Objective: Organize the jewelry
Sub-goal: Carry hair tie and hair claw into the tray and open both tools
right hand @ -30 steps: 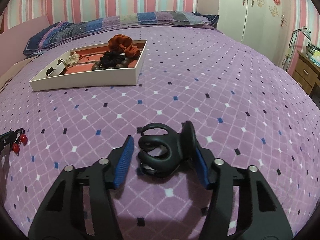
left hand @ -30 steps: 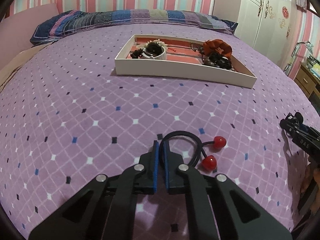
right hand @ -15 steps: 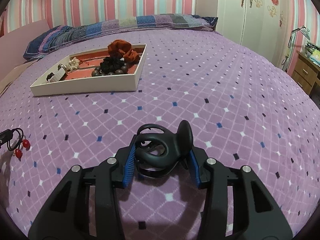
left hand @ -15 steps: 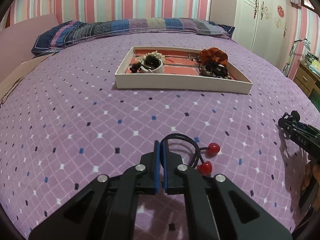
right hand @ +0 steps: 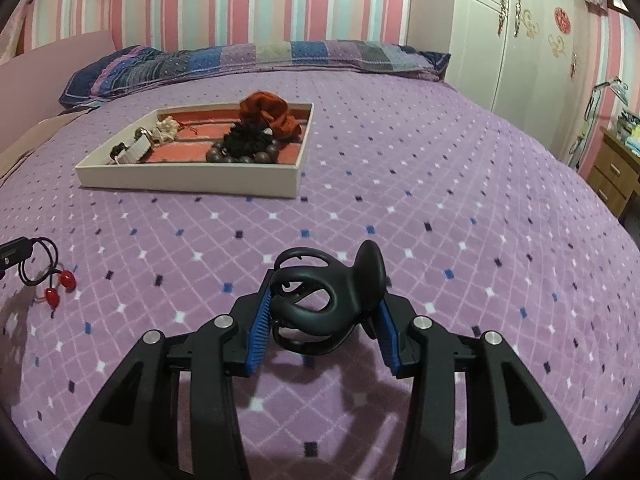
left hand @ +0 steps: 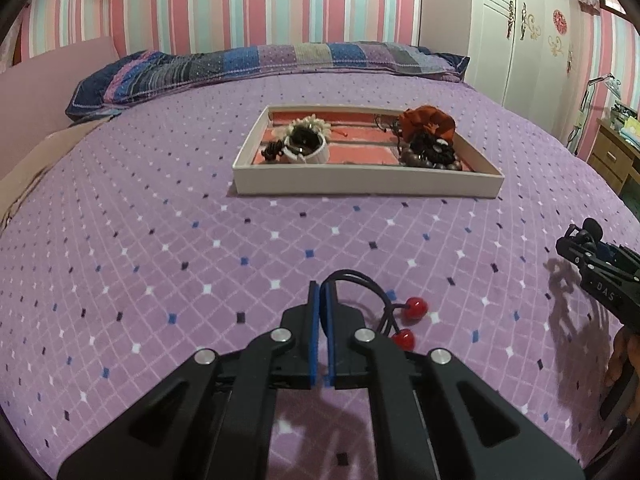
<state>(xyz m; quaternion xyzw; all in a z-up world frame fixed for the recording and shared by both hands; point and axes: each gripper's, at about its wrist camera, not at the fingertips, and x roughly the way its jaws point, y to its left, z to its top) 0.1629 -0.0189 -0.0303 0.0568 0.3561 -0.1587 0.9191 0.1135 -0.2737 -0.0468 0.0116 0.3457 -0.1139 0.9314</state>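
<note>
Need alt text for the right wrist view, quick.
The right gripper clamps a black claw hair clip above a purple bedspread. Farther back on the left sits a white tray of jewelry and hair accessories.

Left view: right tongs cut off by the frame edge — only the tip and part of a hand show. Hair tie loop partly hidden behind the left tongs' pads. Tray contents overlap — small pieces unreadable.

Purple diamond-patterned bed with white tray, striped pillow.
</note>
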